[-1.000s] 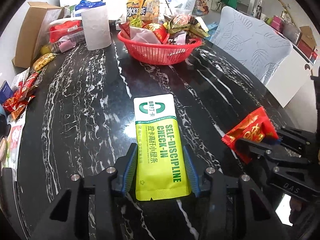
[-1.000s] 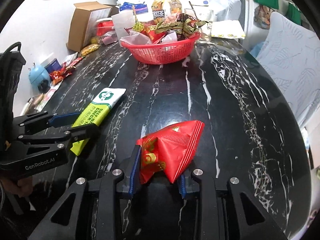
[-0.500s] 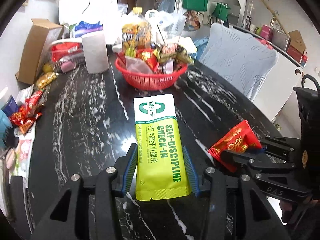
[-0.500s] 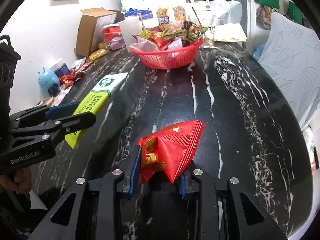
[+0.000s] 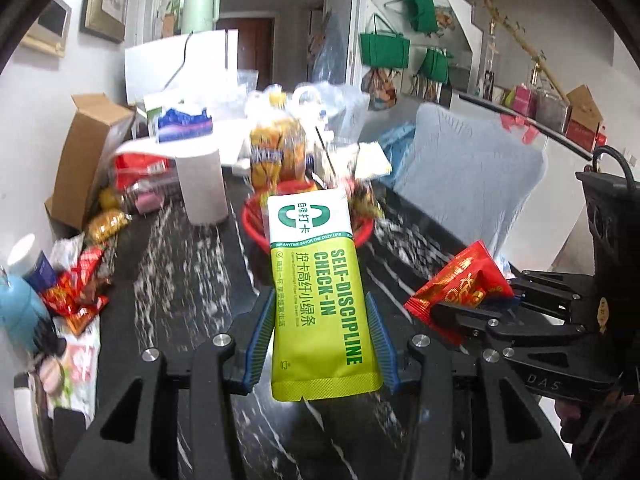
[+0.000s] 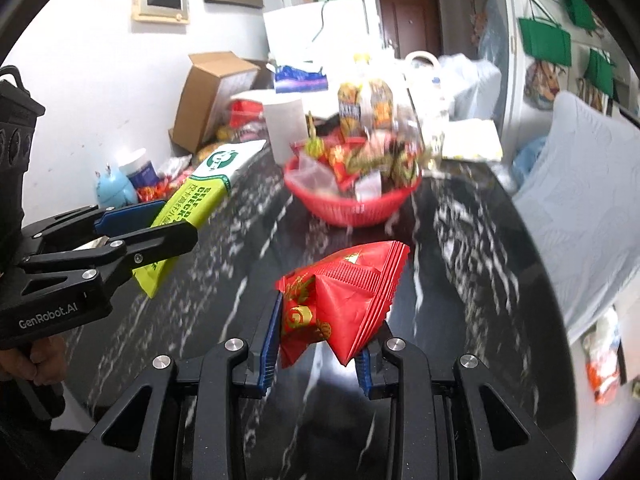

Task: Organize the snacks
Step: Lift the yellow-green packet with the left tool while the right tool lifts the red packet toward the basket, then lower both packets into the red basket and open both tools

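Note:
My left gripper [image 5: 320,344] is shut on a yellow-green "Self-Discipline Check-In" pouch [image 5: 316,296] and holds it above the black marble table [image 5: 180,280]. The pouch also shows in the right wrist view [image 6: 192,208]. My right gripper [image 6: 318,344] is shut on a red triangular snack packet [image 6: 344,300], also lifted off the table; it appears at the right of the left wrist view [image 5: 460,284]. A red basket [image 6: 352,204] full of snacks stands further along the table, partly hidden behind the pouch in the left wrist view [image 5: 252,220].
A white paper roll [image 5: 202,184], an open cardboard box [image 5: 84,164] and a drink bottle [image 5: 276,152] stand at the table's far end. Loose snack packets [image 5: 76,292] and a blue jar [image 5: 20,320] lie along the left edge. A padded chair [image 6: 580,208] stands on the right.
Both grippers have risen off the table with their packets and tilted up, so more of the room shows. The basket looks nearer and the view is blurred by motion.

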Demonstrator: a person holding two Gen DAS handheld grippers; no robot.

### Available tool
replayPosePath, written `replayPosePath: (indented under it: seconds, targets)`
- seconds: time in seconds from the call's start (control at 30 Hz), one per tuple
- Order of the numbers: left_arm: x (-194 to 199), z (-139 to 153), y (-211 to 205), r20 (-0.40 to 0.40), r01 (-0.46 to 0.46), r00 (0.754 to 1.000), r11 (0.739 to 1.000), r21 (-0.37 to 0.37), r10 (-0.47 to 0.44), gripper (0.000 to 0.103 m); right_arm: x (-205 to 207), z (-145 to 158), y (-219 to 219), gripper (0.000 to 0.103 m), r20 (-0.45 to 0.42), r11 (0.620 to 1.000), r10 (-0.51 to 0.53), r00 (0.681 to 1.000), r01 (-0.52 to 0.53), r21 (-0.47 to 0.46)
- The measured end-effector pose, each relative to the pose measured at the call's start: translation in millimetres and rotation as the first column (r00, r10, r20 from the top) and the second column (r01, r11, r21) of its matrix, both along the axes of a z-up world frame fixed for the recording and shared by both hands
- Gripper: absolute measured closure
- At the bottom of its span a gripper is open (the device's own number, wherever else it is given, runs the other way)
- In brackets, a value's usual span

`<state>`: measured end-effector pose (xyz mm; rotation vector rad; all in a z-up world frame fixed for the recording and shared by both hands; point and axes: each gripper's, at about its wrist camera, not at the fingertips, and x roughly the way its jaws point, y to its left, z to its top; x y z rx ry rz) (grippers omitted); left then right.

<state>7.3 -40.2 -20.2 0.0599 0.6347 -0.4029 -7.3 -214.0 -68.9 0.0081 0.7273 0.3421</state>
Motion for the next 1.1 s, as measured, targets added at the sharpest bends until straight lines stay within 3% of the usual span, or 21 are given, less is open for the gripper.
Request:
replayPosePath:
  seconds: [0.2,0.43,0.8,0.93,1.1]
  targets:
    - [18.7,22.0,2.8,0.063,-0.010,0.998,1.000,-0.026,0.012,0.058,21.9,24.0,2.9,0.072,0.051,1.000,0.011,0.999,-0.011,-0.008]
    - [50.4,28.1,11.0,0.074,-0.034,0.997,0.998,-0.052,0.038,0.058,65.3,32.2,10.8,0.072,0.057,1.000,0.025,0.998,-0.025,0.000]
    - [102.1,5.1,23.4,0.008,-0.083,0.996,0.995,-0.046,0.084,0.058,151.6,-9.1,35.9,0.072,-0.013,0.999,0.039,0.999,-0.039,-0.036]
    - [112.9,-5.3,23.6,-0.021,-0.083,0.996,0.996,-0.040,0.082,0.058,166.9,-28.4,39.4,0.072,-0.058,0.998,0.026,0.998,-0.029,-0.047]
    - [121.4,-13.5,22.1,-0.049,-0.079,0.996,0.996,-0.046,0.077,0.058,171.4,-35.8,40.6,0.072,-0.051,0.998,0.025,0.998,-0.028,-0.061]
